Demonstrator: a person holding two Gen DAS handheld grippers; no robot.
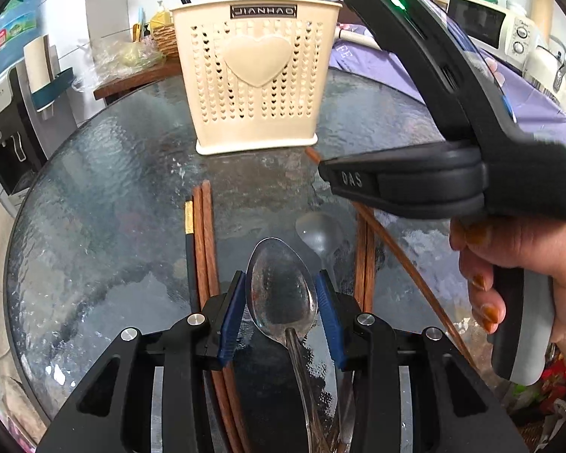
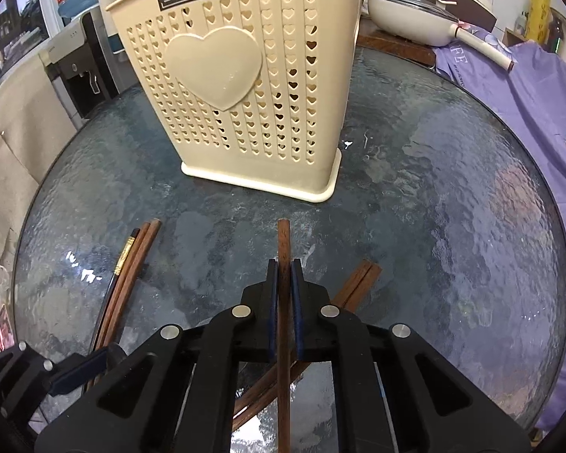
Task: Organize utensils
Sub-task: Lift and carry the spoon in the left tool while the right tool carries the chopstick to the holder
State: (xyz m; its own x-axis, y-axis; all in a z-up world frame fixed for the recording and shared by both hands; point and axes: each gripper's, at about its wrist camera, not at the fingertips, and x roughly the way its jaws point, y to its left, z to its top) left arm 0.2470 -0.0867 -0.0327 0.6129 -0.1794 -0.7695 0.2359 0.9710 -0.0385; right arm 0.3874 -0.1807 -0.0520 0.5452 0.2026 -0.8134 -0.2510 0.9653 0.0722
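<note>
The cream utensil holder point(image 1: 256, 75) stands upright on the round glass table point(image 1: 94, 207). Its front wall is perforated with heart-shaped holes, carries a raised heart, and bears a label reading "JIANHAO".

The left gripper point(image 1: 283, 298) is closed on a metal spoon point(image 1: 281, 290): the blue pads press both edges of the bowl, and the handle runs back between the jaws. The spoon bowl faces up, above the glass.

The right gripper point(image 2: 283, 283) is closed on a single brown chopstick point(image 2: 283, 302). The chopstick runs lengthwise between the pads, and its tip projects forward toward the holder base.

On the table lie loose utensils: to the left, a black chopstick with a gold band point(image 1: 189, 241) beside two brown chopsticks point(image 1: 205, 241); to the right, another brown pair point(image 2: 356, 283).

View differences: only the left wrist view shows the spoon, a translucent spoon point(image 1: 319, 234) lying on the glass, the right tool's black body marked "DAS" point(image 1: 407, 185), the hand point(image 1: 524, 275) holding it, and a microwave point(image 1: 490, 26). Only the right wrist view shows a cream pan point(image 2: 415, 19) behind the holder. In it, part of the left gripper appears at the lower left edge.
</note>
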